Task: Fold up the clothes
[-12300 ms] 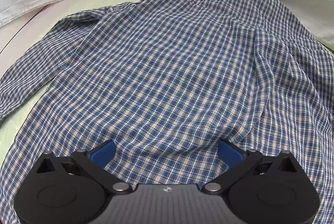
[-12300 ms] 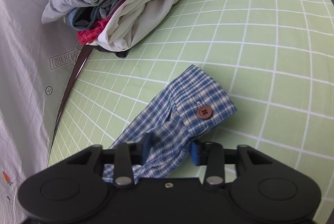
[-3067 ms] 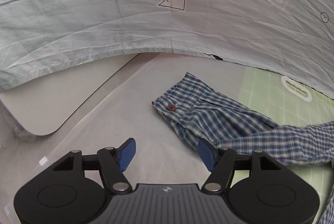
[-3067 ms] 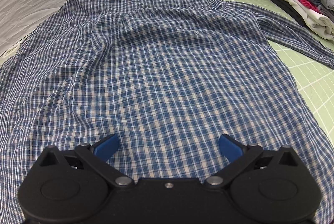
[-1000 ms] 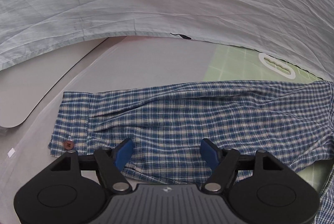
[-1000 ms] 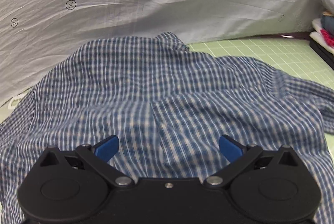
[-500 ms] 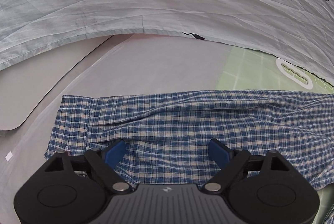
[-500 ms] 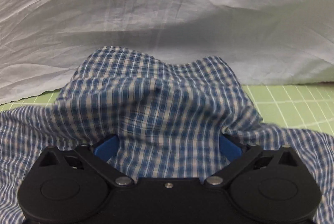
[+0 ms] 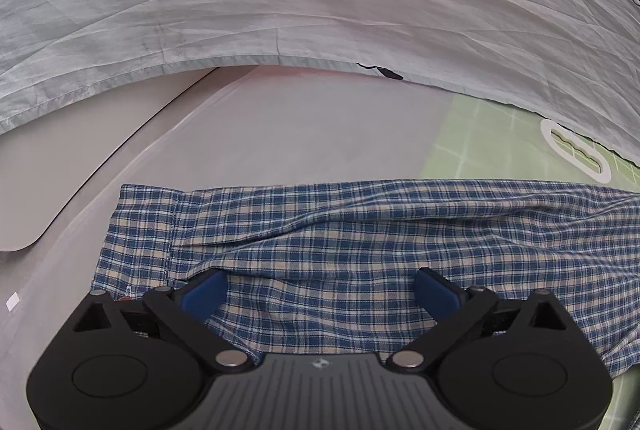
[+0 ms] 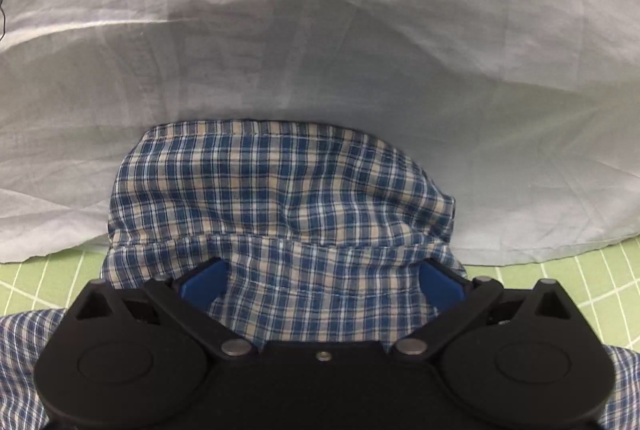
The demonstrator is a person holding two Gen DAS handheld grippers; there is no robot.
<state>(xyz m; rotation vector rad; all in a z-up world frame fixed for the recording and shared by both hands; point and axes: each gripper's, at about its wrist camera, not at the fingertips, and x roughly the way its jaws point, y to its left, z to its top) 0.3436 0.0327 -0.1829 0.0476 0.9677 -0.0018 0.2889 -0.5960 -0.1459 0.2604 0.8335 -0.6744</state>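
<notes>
Your left tongs [image 9: 318,294] are opening and have let go of the sleeve [image 9: 360,250], now flat at lower frame. Right tongs [image 10: 320,284] stand wide over the collar [image 10: 280,185], gripping nothing. Next, fold.

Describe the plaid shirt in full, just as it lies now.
The plaid shirt is thin woven cloth in a blue, white and cream check. Its sleeve stretches flat across the grey tabletop onto the green grid mat, stitched cuff at the left end. In the right wrist view its bunched top edge rests against the pale printed sheet.
</notes>
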